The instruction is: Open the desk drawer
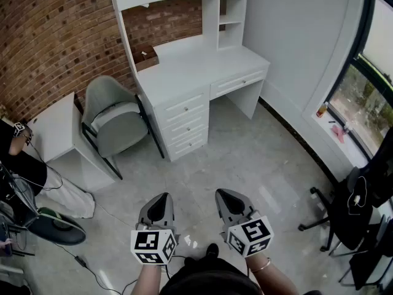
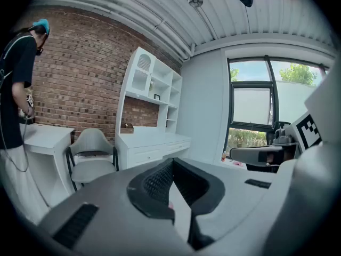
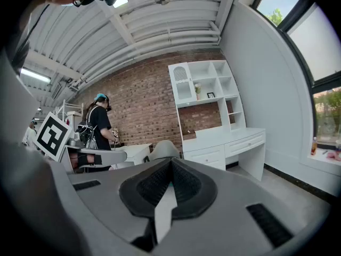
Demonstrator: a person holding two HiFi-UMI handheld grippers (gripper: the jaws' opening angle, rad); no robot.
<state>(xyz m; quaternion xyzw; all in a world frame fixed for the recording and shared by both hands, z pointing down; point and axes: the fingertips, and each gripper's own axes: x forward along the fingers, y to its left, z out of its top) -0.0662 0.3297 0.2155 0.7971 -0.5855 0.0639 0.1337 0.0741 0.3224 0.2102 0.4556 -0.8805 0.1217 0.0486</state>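
The white desk [image 1: 202, 63] with a shelf unit stands against the brick wall, far ahead of both grippers. Its closed drawers show as a stack of three [image 1: 184, 123] and one wide drawer [image 1: 238, 82] under the top. My left gripper [image 1: 163, 195] and right gripper [image 1: 221, 192] hover side by side over the floor near the bottom edge. Both are shut with nothing held. The left gripper view shows its jaws [image 2: 171, 161] meeting, with the desk [image 2: 152, 145] small beyond. In the right gripper view the closed jaws [image 3: 170, 160] point toward the desk [image 3: 229, 143].
A grey chair [image 1: 113, 118] stands left of the desk, beside a small white table [image 1: 55, 131]. A person [image 1: 12, 158] stands at the far left with cables on the floor. A black office chair [image 1: 350, 208] and a window [image 1: 368, 103] are on the right.
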